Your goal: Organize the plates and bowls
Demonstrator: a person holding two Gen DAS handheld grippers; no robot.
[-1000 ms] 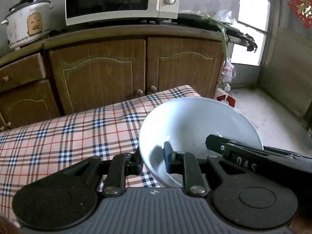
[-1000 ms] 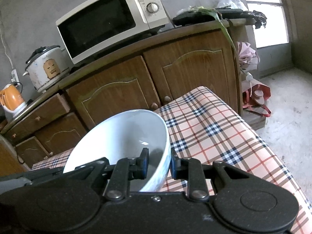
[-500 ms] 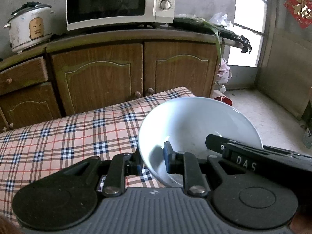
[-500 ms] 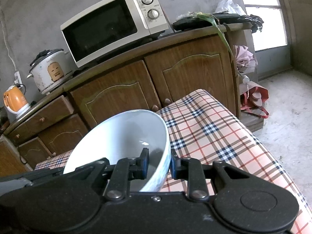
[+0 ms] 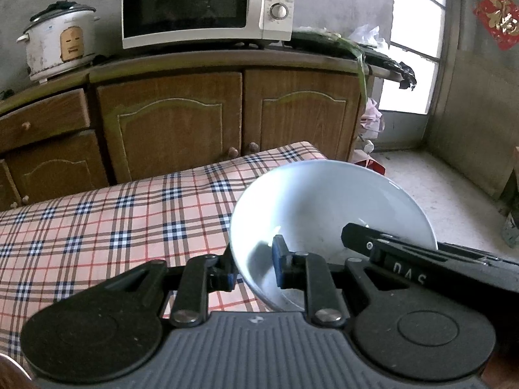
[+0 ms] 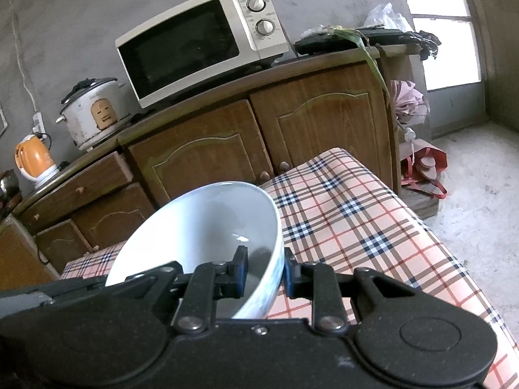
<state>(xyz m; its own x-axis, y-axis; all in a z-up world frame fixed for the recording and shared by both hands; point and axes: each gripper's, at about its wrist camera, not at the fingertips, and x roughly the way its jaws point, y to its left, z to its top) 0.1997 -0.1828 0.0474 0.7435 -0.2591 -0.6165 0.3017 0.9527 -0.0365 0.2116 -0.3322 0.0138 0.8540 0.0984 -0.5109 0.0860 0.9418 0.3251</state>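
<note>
A large pale blue bowl point(image 5: 324, 204) is held in the air above the checked tablecloth point(image 5: 113, 214), gripped from both sides. My left gripper point(image 5: 253, 265) is shut on its left rim, one finger outside and one inside. My right gripper point(image 6: 264, 272) is shut on the opposite rim of the same bowl point(image 6: 201, 227), which tilts away to the left. The right gripper's black body point(image 5: 421, 259) shows behind the bowl in the left wrist view. No plates or other bowls are in view.
A wooden cabinet point(image 5: 201, 120) stands behind the table with a microwave point(image 5: 207, 6) and a rice cooker point(image 5: 58, 45) on top. An orange kettle point(image 6: 34, 159) sits at the far left. The table's right edge point(image 6: 438, 236) drops to a concrete floor point(image 5: 454, 201).
Both grippers have risen with the bowl still held. The table has dropped lower in both views and more of the wall above the microwave shows.
</note>
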